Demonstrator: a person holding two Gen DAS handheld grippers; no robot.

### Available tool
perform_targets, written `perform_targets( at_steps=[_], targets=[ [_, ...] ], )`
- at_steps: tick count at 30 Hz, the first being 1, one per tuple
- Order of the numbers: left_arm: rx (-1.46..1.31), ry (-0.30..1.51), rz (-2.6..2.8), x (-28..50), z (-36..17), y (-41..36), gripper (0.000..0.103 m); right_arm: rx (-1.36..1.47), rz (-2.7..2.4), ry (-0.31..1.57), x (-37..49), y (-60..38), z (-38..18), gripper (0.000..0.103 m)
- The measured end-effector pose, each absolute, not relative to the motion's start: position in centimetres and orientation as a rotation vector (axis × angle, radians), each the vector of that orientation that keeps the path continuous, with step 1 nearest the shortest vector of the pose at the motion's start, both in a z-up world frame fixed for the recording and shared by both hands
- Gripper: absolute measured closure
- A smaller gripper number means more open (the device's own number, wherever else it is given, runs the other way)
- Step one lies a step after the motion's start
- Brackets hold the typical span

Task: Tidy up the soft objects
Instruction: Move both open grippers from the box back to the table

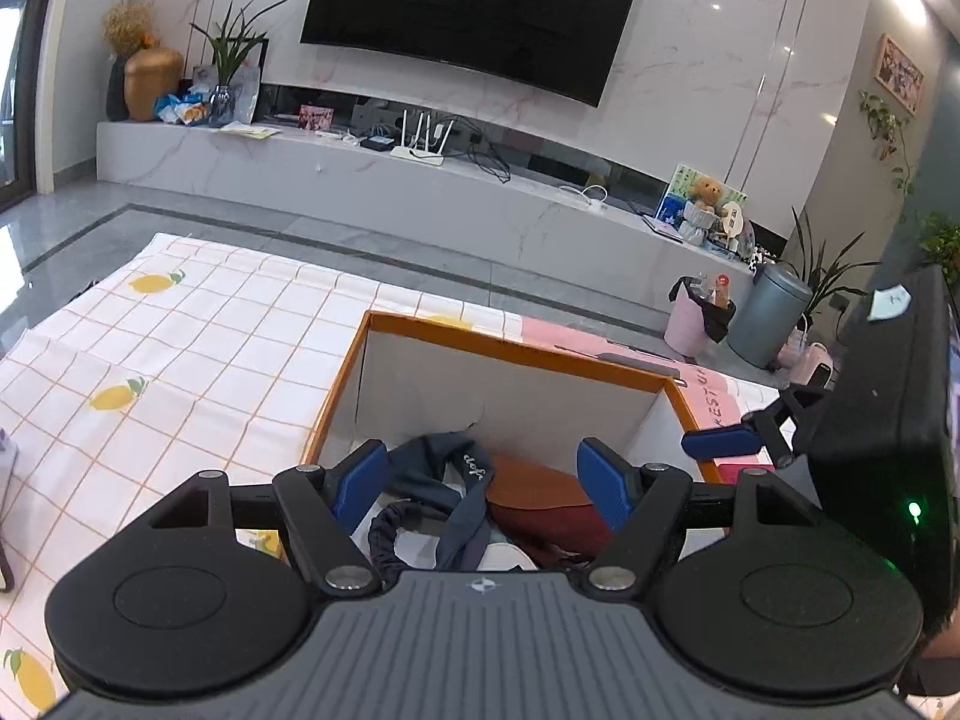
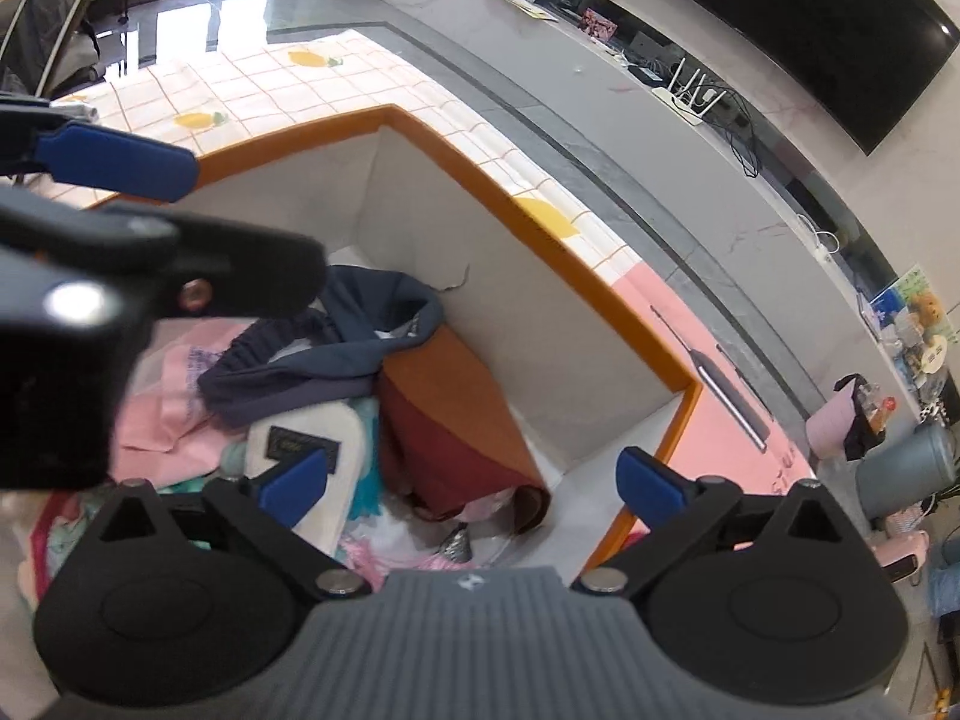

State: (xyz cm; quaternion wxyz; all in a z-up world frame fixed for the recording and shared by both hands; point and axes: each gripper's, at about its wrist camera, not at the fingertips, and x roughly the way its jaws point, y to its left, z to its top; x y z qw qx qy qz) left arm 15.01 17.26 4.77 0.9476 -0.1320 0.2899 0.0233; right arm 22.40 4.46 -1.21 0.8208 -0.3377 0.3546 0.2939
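An orange-rimmed white box (image 1: 516, 354) (image 2: 456, 138) stands on the table and holds a pile of soft things. On top lie a navy cloth band (image 1: 462, 480) (image 2: 336, 354), a maroon and brown cloth (image 1: 540, 510) (image 2: 456, 432), a white pad with a black label (image 2: 312, 438) and a pink cloth (image 2: 162, 408). My left gripper (image 1: 489, 483) is open and empty above the box. It also shows at the left of the right wrist view (image 2: 120, 162). My right gripper (image 2: 474, 486) is open and empty over the box's near right corner.
A checked lemon-print cloth (image 1: 180, 360) covers the table left of the box, and a pink mat (image 2: 708, 336) lies to its right. Beyond are a grey floor, a marble TV bench (image 1: 420, 180), a grey bin (image 1: 768, 312) and a pink bin (image 1: 690, 318).
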Motion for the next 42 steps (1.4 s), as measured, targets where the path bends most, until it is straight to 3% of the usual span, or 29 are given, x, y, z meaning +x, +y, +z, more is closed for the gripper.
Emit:
perform_targets(
  at_steps=[16,28,42],
  targets=[
    [-0.252,0.531,0.108,12.8,8.8,14.0,0.018,-0.364,0.540,0.706,19.8,0.2,1.6,0.003],
    [-0.146,0.425,0.083,10.8,12.6,7.9,0.018,-0.047,0.347,0.769,21.7,-14.4,4.0,0.002],
    [0.061,0.535,-0.197,10.9,6.1,-3.1,0.018,0.045,0.160,0.878,23.5,-27.8,-4.0,0.002]
  ],
)
